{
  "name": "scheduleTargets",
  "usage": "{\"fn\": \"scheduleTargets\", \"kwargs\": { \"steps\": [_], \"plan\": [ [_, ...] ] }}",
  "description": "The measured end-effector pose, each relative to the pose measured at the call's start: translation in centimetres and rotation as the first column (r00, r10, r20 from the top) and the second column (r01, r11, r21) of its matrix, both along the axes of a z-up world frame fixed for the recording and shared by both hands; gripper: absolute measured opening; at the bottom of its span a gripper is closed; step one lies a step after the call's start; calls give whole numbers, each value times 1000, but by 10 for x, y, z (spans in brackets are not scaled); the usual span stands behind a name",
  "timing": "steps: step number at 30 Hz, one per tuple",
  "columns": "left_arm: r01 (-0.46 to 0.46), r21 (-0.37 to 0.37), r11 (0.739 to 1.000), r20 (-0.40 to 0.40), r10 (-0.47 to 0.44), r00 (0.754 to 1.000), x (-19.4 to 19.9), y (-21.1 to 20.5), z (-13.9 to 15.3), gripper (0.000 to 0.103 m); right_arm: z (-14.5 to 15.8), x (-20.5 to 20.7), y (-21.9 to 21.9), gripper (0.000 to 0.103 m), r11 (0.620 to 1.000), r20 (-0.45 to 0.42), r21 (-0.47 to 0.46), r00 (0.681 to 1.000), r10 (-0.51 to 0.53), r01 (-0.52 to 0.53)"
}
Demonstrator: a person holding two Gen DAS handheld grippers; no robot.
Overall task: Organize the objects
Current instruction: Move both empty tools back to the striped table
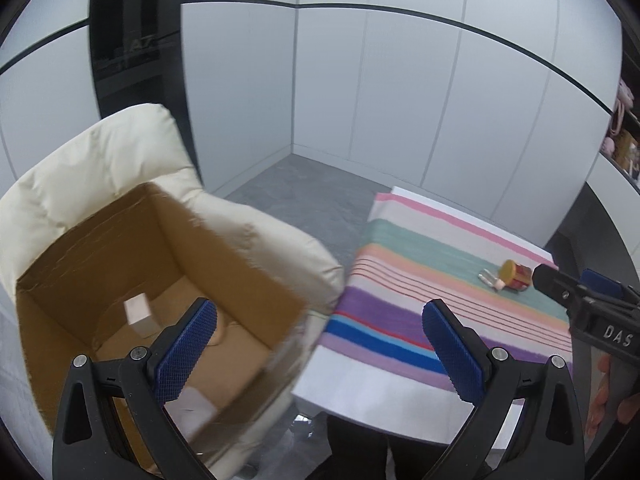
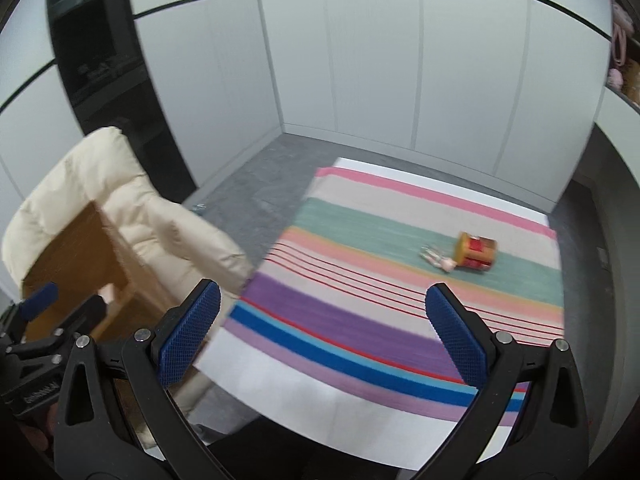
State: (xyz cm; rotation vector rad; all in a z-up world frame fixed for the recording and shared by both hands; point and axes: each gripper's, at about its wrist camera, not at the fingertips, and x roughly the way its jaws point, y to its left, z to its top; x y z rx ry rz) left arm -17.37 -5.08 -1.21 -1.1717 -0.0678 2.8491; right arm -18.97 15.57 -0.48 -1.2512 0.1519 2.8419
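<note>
Blue ridged pads [image 1: 188,350] of the left gripper [image 1: 320,344] fill the foreground of its own view, spread wide apart with nothing between them, hanging over the near edge of an open cardboard box [image 1: 224,248]. That box sits on the seat of a cream padded chair [image 1: 100,152], and a small white carton [image 1: 138,314] stands upright on its floor. Just to the right of the chair is a table covered by a striped cloth [image 1: 400,276] in pink, green, purple and blue bands. On the green band toward the far right side of the cloth lies a red jar with a yellow lid [image 2: 476,250], tipped on its side, and touching it on the left is a small clear-and-pink item [image 2: 438,260] too blurred to identify. The right gripper [image 2: 322,336] hovers above the near part of the cloth, its fingers likewise wide apart and empty, well short of the jar.
</note>
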Motion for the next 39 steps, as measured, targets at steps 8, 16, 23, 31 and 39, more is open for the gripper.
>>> {"fn": "scheduleTargets", "kwargs": {
  "steps": [8, 16, 23, 31, 39],
  "plan": [
    [93, 13, 996, 16, -94, 995, -10, 50, -3, 103, -3, 15, 46, 103, 998, 8, 9, 998, -61, 61],
    [168, 32, 985, 31, -169, 985, -15, 91, -6, 103, -9, 29, 83, 103, 994, 21, 28, 994, -104, 103],
    [219, 41, 975, 73, -222, 972, -22, 126, -21, 103, -18, 43, 109, 103, 988, 30, 51, 988, -149, 148],
    [269, 4, 963, 118, -267, 956, -38, 164, -49, 103, -39, 39, 145, 103, 980, 67, 64, 979, -194, 190],
    [317, -12, 948, 156, -312, 937, -77, 210, -94, 103, -80, 0, 201, 103, 964, 122, 63, 956, -266, 260]
  ]
}}
